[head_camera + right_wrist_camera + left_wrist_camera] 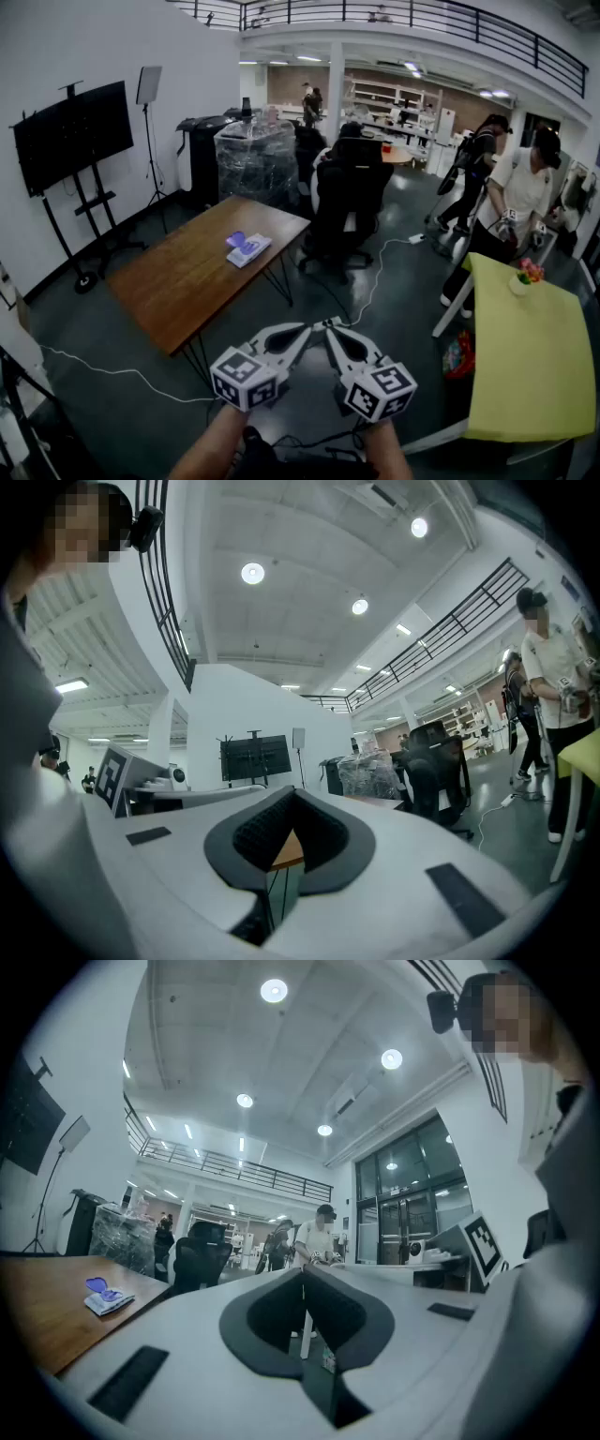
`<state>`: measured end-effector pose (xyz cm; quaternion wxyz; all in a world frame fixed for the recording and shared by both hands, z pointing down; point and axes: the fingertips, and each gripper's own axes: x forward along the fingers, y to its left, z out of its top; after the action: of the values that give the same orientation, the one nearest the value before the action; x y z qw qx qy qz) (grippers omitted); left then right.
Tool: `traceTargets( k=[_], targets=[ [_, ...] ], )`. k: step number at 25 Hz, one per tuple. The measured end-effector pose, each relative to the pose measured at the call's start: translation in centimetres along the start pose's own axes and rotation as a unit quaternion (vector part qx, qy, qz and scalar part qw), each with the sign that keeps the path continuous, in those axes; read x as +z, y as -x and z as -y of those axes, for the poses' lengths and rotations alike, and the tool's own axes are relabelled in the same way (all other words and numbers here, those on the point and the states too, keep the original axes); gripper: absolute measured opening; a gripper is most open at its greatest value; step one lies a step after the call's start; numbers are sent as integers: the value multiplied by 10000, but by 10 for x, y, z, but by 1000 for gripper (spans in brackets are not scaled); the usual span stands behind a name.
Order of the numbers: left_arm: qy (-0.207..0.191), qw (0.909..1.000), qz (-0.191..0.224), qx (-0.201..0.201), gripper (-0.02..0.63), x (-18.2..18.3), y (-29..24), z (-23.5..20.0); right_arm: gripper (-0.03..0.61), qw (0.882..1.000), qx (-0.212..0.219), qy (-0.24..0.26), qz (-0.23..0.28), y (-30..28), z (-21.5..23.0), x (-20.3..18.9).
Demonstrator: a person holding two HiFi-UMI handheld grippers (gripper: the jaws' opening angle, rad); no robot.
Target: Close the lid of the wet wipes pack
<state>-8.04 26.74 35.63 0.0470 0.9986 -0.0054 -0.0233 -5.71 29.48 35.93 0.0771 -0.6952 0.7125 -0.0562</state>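
Observation:
The wet wipes pack (248,249) lies near the far right end of a brown wooden table (187,281), and its purple lid (235,240) stands open. In the left gripper view the pack (109,1298) shows small at far left. Both grippers are held low in front of me, well short of the table and apart from the pack. My left gripper (302,330) has its jaws together with nothing between them, as its own view (303,1270) also shows. My right gripper (332,329) sits beside it, tips nearly touching the left's, and in its own view (292,792) its jaws also meet empty.
A black office chair (349,202) stands behind the table's right end. A yellow-green table (525,366) with a small flower pot (523,278) is at right. A TV on a stand (70,136) is at left, a cable (375,277) crosses the floor, and a person (520,202) stands far right.

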Motion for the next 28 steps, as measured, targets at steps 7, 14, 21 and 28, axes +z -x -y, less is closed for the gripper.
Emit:
traceTargets(
  k=[7, 14, 21, 28],
  targets=[
    [4, 10000, 11, 18, 5, 0, -1, 2, 11, 10000, -17, 20, 0, 3, 1, 0],
    [5, 10000, 14, 3, 5, -1, 0, 1, 11, 10000, 9, 22, 19, 0, 0, -1],
    [4, 10000, 0, 59, 5, -2, 3, -1, 11, 10000, -11, 4, 4, 0, 1, -4],
    [14, 9999, -14, 101, 5, -5, -5, -12, 11, 9999, -63, -71, -53, -4, 12, -8]
  ],
)
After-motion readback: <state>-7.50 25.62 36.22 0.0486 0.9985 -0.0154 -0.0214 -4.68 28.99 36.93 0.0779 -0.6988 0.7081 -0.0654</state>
